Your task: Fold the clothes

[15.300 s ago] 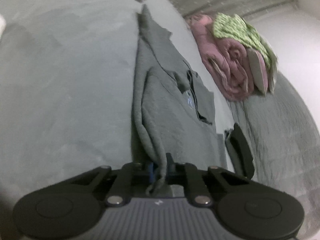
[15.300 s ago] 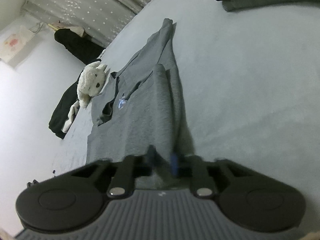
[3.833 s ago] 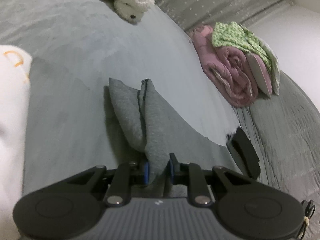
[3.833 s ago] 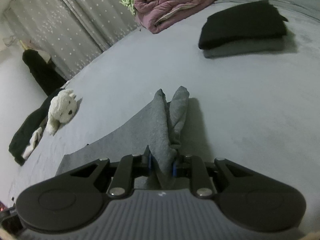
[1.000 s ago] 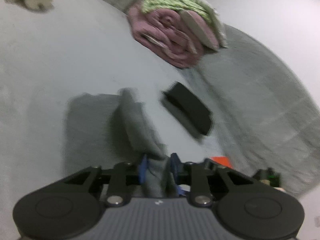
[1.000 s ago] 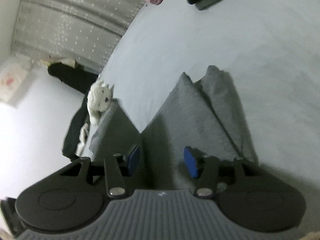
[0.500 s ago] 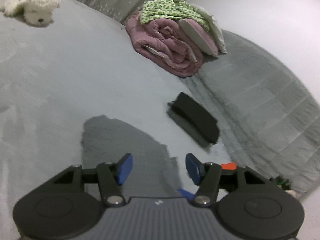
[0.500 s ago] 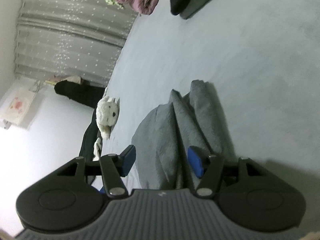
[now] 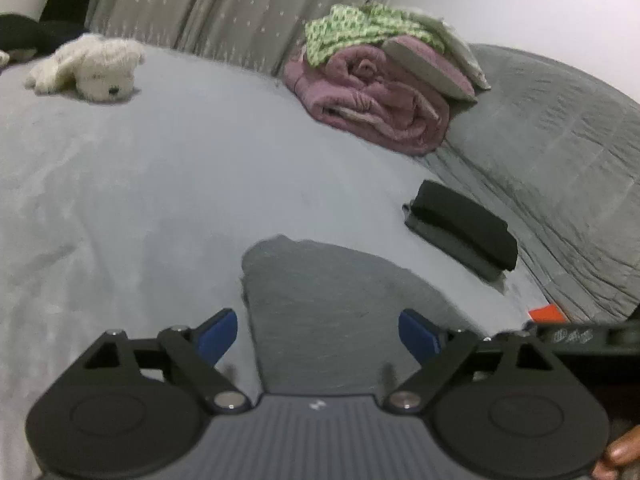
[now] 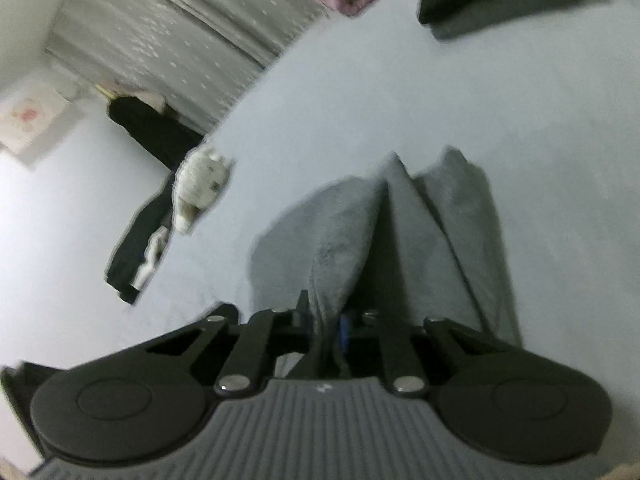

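Lying folded on the pale grey bed cover (image 9: pixel 120 200): soft grey sweatshirt (image 9: pixel 336 304), flat and square in the left wrist view, bunched into upright ridges in the right wrist view. Left gripper (image 9: pixel 318 334) with blue-padded jaws spreading wide, poised just above the near edge of the garment, nothing pinched between them. Right gripper (image 10: pixel 326 330) with jaws closing, nearly together, pressing on a raised fold of the same grey cloth. Beyond, well apart: folded black and grey clothes stack (image 9: pixel 460 224), rolled pink quilt (image 9: pixel 372 96) topped with green-patterned fabric (image 9: pixel 352 32), white plush toy (image 9: pixel 92 68) near the dotted grey curtain (image 9: pixel 224 8).
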The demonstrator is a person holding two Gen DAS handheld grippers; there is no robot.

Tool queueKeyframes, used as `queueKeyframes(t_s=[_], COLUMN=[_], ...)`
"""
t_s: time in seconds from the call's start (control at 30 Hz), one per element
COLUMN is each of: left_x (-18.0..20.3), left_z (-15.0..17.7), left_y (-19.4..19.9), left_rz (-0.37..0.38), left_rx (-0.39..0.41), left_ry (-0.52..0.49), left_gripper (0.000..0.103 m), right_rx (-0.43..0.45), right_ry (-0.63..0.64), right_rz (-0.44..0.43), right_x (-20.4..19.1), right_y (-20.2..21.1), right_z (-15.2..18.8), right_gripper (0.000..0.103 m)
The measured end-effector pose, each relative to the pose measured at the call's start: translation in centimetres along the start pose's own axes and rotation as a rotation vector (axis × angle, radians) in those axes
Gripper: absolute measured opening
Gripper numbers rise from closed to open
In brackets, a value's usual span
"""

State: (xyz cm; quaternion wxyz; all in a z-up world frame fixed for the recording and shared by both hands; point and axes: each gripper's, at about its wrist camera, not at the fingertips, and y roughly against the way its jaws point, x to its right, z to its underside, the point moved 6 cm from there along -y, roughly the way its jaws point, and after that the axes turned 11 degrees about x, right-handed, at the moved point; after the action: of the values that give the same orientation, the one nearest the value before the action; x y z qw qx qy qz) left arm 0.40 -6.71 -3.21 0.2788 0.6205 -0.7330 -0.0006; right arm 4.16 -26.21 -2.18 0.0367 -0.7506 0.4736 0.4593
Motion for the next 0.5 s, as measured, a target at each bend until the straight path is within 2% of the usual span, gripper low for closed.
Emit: queueKeyframes(t_s=[0.13,0.27,0.4,0.5], left_x=[0.3,0.8,1.3,1.8], left_z=[0.0,0.3,0.8,1.5], left_y=[0.6,0.8,0.9,0.6], left_rz=[0.030,0.066,0.097,0.110], left_rx=[0.029,0.045,0.047,0.032], left_ry=[-0.019,-0.030,-0.039,-0.062], left_gripper=[0.090,0.090,0.090,0.090], right_rx=[0.070,0.084,0.069,0.010], right_ry=[0.038,0.035,0.023,0.057], right_rz=[-0.050,-0.045,-0.008,0.029], right_x=[-0.9,0.0,1.7,3.0], right_y=[1.6,1.9,1.6,1.0], right_z=[-1.5,-2.3,-2.2,-1.7], right_gripper=[0.015,0.015,0.015,0.016])
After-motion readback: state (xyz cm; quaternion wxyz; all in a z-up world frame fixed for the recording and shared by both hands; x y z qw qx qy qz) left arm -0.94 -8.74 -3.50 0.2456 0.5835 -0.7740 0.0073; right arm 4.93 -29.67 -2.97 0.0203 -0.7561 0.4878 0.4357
